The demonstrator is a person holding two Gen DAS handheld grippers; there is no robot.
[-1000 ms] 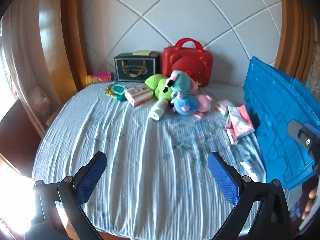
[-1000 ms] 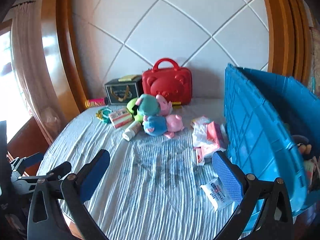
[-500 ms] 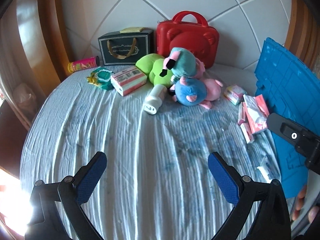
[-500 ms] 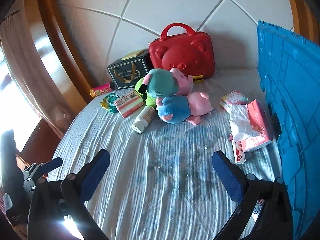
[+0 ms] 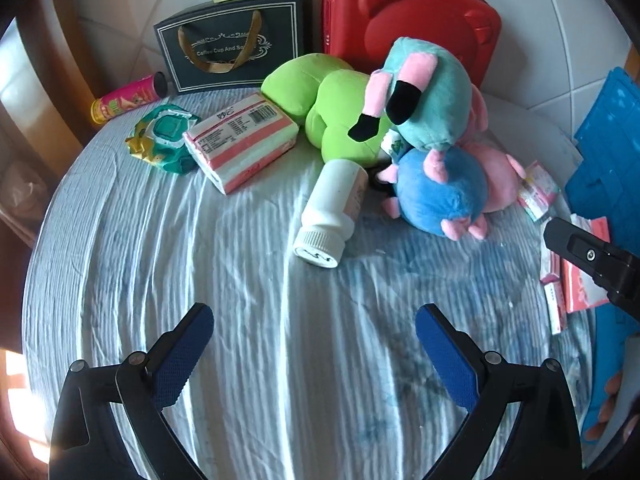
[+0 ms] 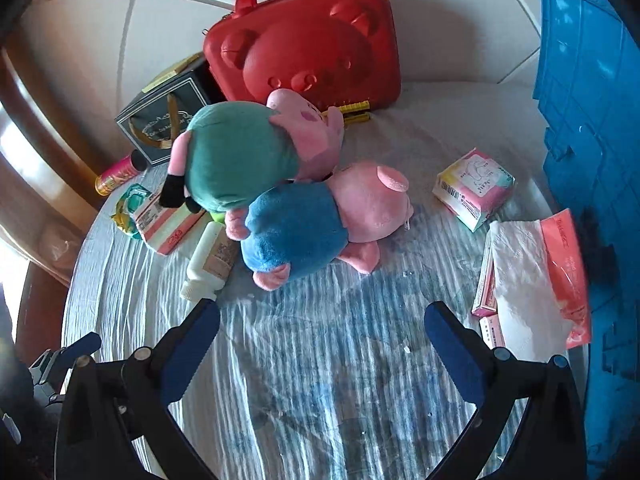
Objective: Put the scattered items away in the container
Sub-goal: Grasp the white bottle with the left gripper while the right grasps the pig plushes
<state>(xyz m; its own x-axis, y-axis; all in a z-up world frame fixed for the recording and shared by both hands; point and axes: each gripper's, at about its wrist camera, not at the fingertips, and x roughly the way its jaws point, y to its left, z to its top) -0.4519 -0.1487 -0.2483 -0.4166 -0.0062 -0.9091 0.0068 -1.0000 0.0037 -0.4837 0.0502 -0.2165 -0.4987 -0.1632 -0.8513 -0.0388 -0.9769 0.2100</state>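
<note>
Both grippers, left (image 5: 314,350) and right (image 6: 322,342), gape wide, empty. Bottle (image 5: 332,216) lies on the bed directly ahead of the left gripper, cap toward it, long axis roughly along the approach.

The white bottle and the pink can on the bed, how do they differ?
The white bottle is plain white with a ribbed cap; the pink can is brightly printed. The bottle lies mid-bed against the green plush; the can lies at the back edge beside the dark gift bag. Both are cylinders on their sides.
</note>
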